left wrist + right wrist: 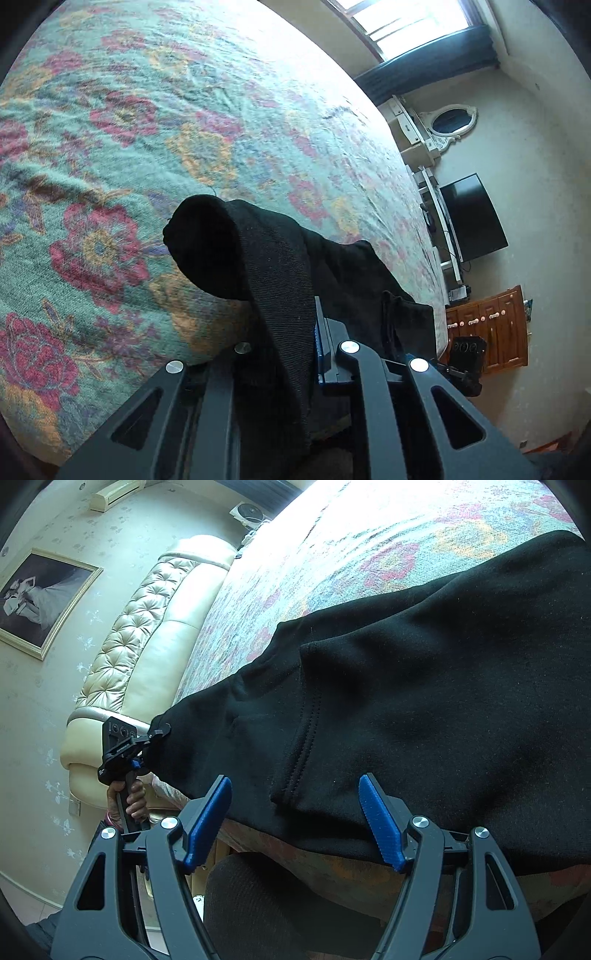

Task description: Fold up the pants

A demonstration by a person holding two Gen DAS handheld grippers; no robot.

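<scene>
Black pants lie on a floral bedspread, reaching to the bed's near edge. My right gripper is open, its blue pads on either side of the pants' near hem, not touching it. My left gripper is shut on a ribbed cuff of the pants, which drapes over its jaws and hides the fingertips. In the right wrist view the left gripper holds the pants' far-left end at the bed edge.
The floral bedspread spreads wide ahead of the left gripper. A padded headboard stands at the bed's left end. A television, a wooden cabinet and a window are beyond the bed.
</scene>
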